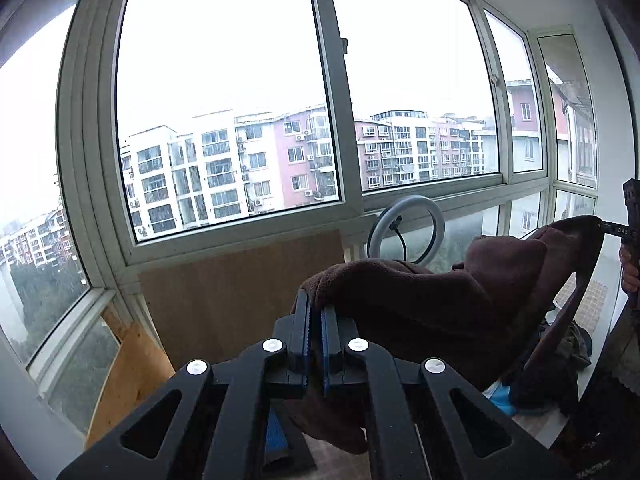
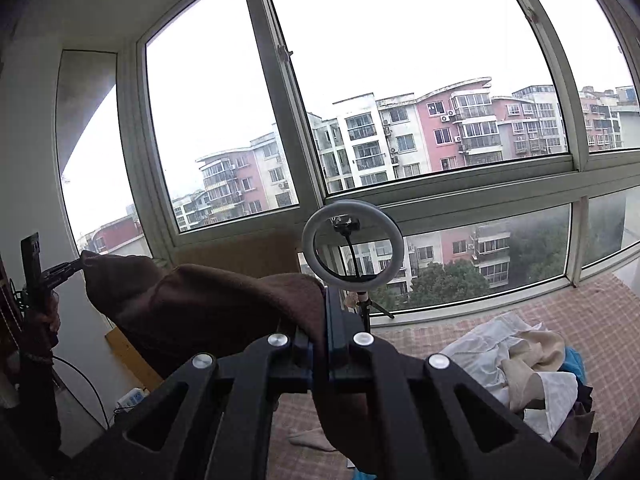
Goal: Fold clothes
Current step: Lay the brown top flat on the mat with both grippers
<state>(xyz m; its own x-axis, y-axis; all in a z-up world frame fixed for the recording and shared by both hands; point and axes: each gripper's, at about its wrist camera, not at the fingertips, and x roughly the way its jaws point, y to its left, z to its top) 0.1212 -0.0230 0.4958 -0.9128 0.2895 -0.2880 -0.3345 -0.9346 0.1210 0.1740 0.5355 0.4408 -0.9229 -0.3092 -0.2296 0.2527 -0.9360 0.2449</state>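
Observation:
A brown fleece garment (image 1: 440, 304) hangs stretched in the air between my two grippers, sagging in the middle. In the left wrist view my left gripper (image 1: 316, 310) is shut on one edge of it, and my right gripper (image 1: 602, 225) pinches the far corner at the right edge. The right wrist view shows the same cloth (image 2: 208, 304) draped over my right gripper (image 2: 320, 304), which is shut on it. My left gripper (image 2: 78, 265) holds the opposite corner at far left, with a hand (image 2: 50, 320) below it.
A ring light (image 2: 352, 205) on a small tripod stands by the window, just beyond the garment. A pile of white, cream and dark clothes (image 2: 520, 364) lies on the checked surface (image 2: 440, 328) at right. A wooden board (image 1: 240, 292) leans under the window.

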